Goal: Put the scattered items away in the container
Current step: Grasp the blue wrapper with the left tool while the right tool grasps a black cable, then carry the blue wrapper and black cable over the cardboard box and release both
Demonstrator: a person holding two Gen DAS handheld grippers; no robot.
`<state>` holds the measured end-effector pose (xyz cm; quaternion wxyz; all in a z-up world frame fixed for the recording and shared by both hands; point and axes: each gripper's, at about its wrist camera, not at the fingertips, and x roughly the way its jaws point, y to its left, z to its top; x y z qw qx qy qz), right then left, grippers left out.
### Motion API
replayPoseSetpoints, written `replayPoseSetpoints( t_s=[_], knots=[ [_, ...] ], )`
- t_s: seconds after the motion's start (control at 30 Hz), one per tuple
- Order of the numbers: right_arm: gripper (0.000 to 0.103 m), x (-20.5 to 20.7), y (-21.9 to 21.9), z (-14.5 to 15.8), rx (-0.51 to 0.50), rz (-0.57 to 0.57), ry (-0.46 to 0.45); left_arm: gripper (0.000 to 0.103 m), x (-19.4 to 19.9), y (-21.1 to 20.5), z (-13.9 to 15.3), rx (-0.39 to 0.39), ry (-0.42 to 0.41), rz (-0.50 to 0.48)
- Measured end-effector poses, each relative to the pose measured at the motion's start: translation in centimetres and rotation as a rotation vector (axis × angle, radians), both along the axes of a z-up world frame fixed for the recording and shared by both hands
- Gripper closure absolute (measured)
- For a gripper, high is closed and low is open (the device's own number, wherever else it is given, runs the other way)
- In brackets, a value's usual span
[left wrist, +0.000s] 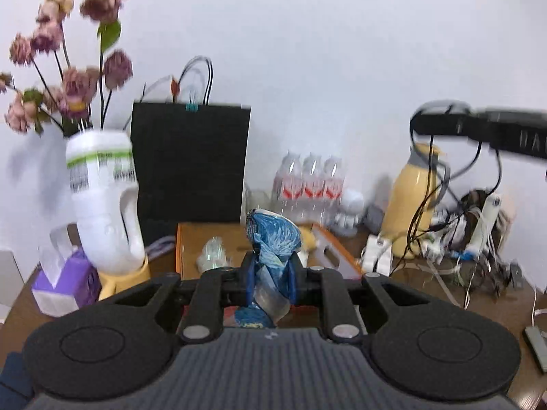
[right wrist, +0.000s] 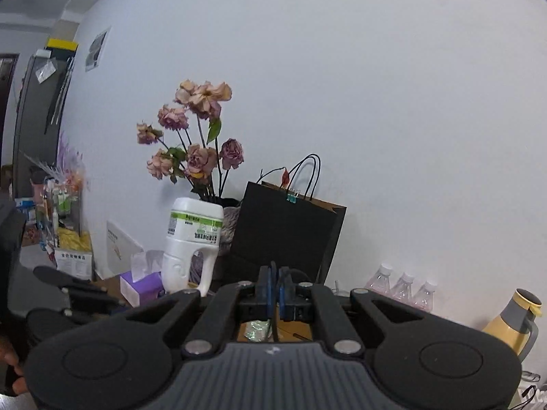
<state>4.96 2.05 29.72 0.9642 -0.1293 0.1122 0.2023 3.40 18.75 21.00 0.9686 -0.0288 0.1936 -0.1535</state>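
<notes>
The left gripper (left wrist: 271, 270) is up in the air and its jaws are squeezed tight on a crinkly blue packet (left wrist: 273, 239). The packet sticks up between the blue pads and also hangs down below them. It is not in the box.

Just past the packet sits the orange box (left wrist: 191, 239) on the brown table (left wrist: 427, 287). A clear crumpled wrapper (left wrist: 213, 254) lies inside the box, and something yellow (left wrist: 309, 239) is in there too, but it is too blurry to name.

The right gripper (right wrist: 275, 290) has its jaws closed, pad against pad, with nothing between them. In the left wrist view its dark body (left wrist: 478, 130) shows at the right, high above the table.

Behind the box stands a black paper bag (left wrist: 189, 164) against the white wall. To the left of the bag is a white jug (left wrist: 106, 205) holding dried pink flowers (left wrist: 68, 68), and a purple tissue box (left wrist: 65, 283) sits beside it. To the right are three water bottles (left wrist: 311, 184), a yellow flask (left wrist: 413, 205) and a messy bunch of cables (left wrist: 478, 239).
</notes>
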Motion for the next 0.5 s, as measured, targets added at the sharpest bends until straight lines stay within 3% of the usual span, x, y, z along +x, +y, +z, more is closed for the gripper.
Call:
replayPoseSetpoints(
  t_s=[0.17,0.5],
  knots=[
    [0.100,0.4,-0.7,1.8,0.017,-0.037,-0.017,0.084,1.0,-1.6,3.7,0.020,-0.038,0.029],
    [0.100,5.6,-1.6,9.5,0.044,-0.114,-0.086,0.084,8.2,-2.9,10.6,0.051,-0.006,0.094]
  ],
)
